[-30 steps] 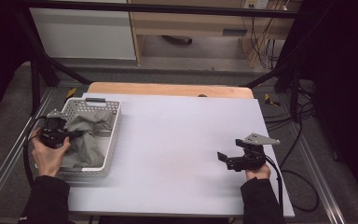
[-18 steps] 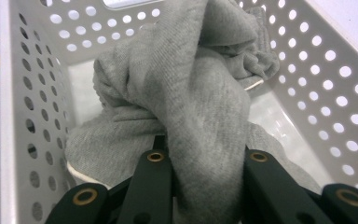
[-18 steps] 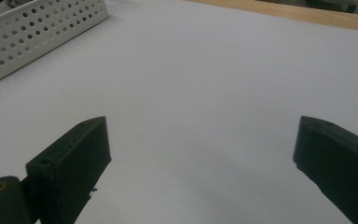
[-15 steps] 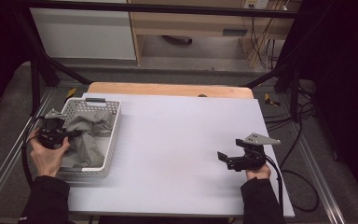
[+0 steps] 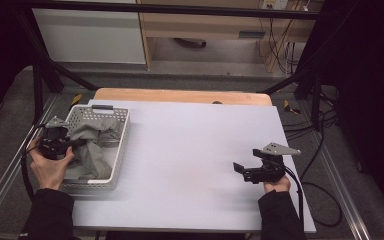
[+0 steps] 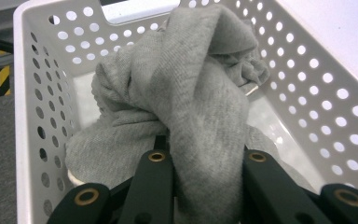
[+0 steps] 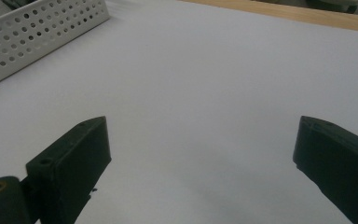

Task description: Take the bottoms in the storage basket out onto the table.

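1 grey cloth (image 6: 186, 93) lies in 1 white basket (image 5: 122, 145) at the table's (image 5: 195, 150) left edge, pinched by the left gripper (image 6: 205, 163). The right gripper (image 7: 200, 154), jaws spread, rests near the right edge.

Cloth (image 6: 191, 107) folds hiding claw tips

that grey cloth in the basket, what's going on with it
A person holds a gripper in each hand at a white table. The left gripper is shut on the grey cloth, which lies bunched inside the white perforated basket at the table's left side. The right gripper rests over bare table at the right, jaws wide open and holding nothing.
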